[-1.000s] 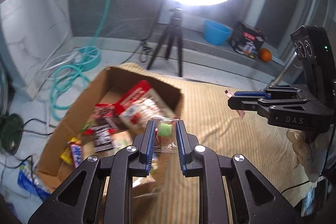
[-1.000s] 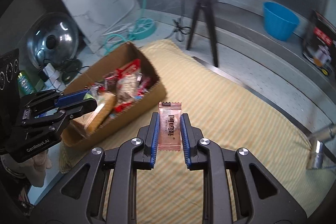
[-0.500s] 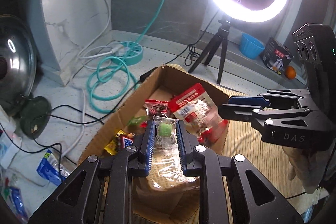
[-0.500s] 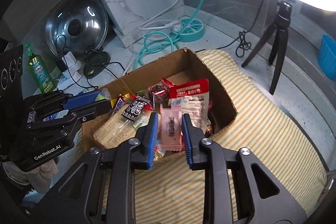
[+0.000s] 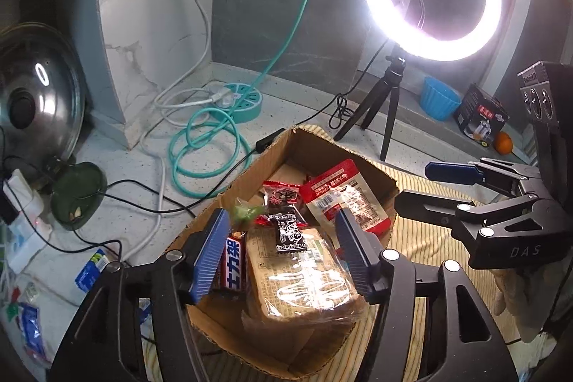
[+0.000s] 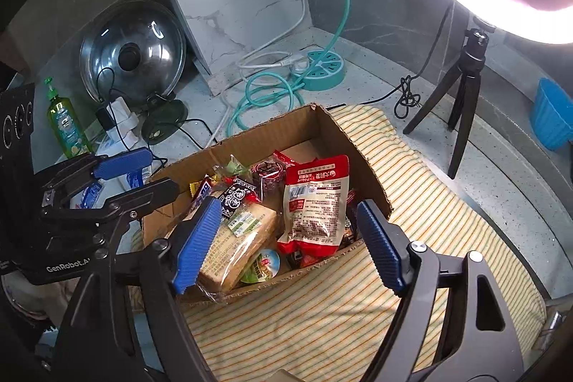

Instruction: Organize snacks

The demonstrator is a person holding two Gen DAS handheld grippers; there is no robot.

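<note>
A cardboard box (image 5: 315,145) (image 6: 272,135) stands on a striped cloth (image 6: 358,310), full of snacks. In it lie a red-white pouch (image 5: 343,196) (image 6: 315,199), a wrapped cracker pack (image 5: 304,278) (image 6: 236,238), a black-white candy (image 5: 290,231) and a green candy in clear wrap (image 5: 247,212) (image 6: 232,165). My left gripper (image 5: 281,238) (image 6: 150,172) hovers over the box's near-left part, jaws opening, nothing pinched. My right gripper (image 6: 288,213) (image 5: 426,188) hangs over the box's right side, jaws opening and empty. The pink packet is not visible.
A ring light on a black tripod (image 5: 390,102) (image 6: 465,88) stands behind the box. A teal cord reel and coiled cable (image 5: 215,131) lie at the back left, beside a steel pot lid (image 6: 132,52) and a soap bottle (image 6: 66,124). A blue tub (image 5: 438,97) sits far right.
Both grippers carried their snacks to above the box and opened wide. The green candy left the left jaws and lies in the box; the pink packet left the right jaws.
</note>
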